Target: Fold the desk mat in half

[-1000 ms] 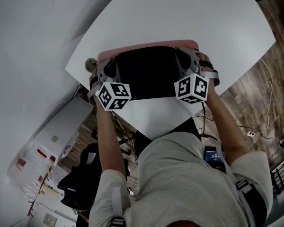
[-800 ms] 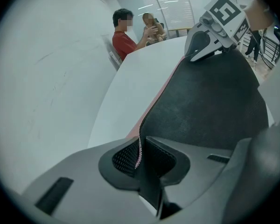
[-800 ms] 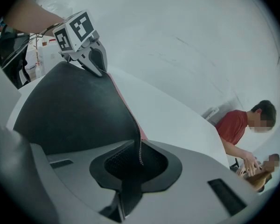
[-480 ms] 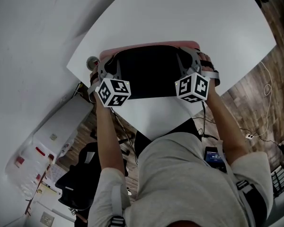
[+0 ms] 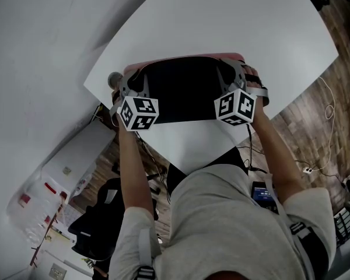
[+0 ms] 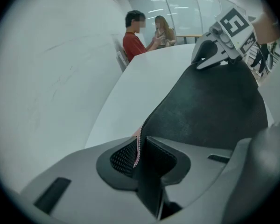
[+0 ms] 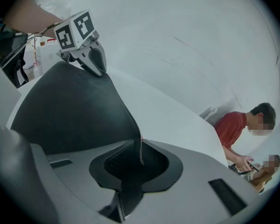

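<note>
**Head view.** The desk mat [image 5: 184,92] lies across the near corner of the desk [image 5: 221,22]. Its black underside faces up, and a pink strip [image 5: 186,57] shows along its far edge. On this evidence, the fold is judged to be laid. The left gripper [image 5: 134,81] and right gripper [image 5: 230,74] hold the two far corners. A small round object [image 5: 113,79] sits at the desk's left edge, just beside the left gripper. It could be knocked on withdrawal.

**Left gripper view.** The jaws have just been opening slightly. The mat's stitched edge stands between the pads, which appear to touch it, so the grip is clenched but easing. Two people [image 6: 144,31] stand well beyond the desk's far edge.

**Right gripper view.** The same applies here: the jaws have just eased and the mat's edge is pinched between them. Release is judged to be starting. A seated person [image 7: 238,129] is well apart from the mat.
</note>
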### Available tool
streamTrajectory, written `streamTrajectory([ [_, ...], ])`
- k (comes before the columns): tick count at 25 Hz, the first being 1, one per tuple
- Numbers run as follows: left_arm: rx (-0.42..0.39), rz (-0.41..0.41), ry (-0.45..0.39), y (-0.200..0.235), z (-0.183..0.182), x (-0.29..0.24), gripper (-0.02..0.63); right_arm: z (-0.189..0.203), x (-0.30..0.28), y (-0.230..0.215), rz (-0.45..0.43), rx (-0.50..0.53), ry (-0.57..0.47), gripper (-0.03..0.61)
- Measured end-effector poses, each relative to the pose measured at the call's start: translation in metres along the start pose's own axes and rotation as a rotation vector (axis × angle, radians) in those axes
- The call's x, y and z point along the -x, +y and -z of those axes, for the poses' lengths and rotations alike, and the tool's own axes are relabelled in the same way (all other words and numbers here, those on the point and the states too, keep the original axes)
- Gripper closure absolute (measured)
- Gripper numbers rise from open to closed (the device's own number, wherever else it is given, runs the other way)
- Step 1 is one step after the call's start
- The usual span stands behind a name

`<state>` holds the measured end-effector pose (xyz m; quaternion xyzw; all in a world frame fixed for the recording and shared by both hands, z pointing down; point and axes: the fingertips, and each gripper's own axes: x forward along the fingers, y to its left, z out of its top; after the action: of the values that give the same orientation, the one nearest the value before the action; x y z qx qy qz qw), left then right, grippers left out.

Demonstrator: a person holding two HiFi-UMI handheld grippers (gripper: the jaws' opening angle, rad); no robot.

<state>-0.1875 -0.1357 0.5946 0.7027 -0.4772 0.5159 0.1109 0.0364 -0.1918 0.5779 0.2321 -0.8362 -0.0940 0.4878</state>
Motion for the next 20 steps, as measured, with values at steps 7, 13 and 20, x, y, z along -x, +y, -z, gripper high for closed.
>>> streamTrajectory([
  [7,0.132,-0.064,-0.036,0.012,0.002,0.003,0.489,-0.001,0.001,-0.005,0.041,-0.017,-0.006,0.481],
  [13,0.298,-0.099,-0.145,0.03,-0.011,0.01,0.423,0.001,0.006,-0.022,0.119,-0.102,-0.036,0.426],
  [20,0.364,-0.115,-0.249,0.038,-0.03,0.052,0.423,-0.014,0.037,-0.029,0.138,-0.238,-0.114,0.423],
])
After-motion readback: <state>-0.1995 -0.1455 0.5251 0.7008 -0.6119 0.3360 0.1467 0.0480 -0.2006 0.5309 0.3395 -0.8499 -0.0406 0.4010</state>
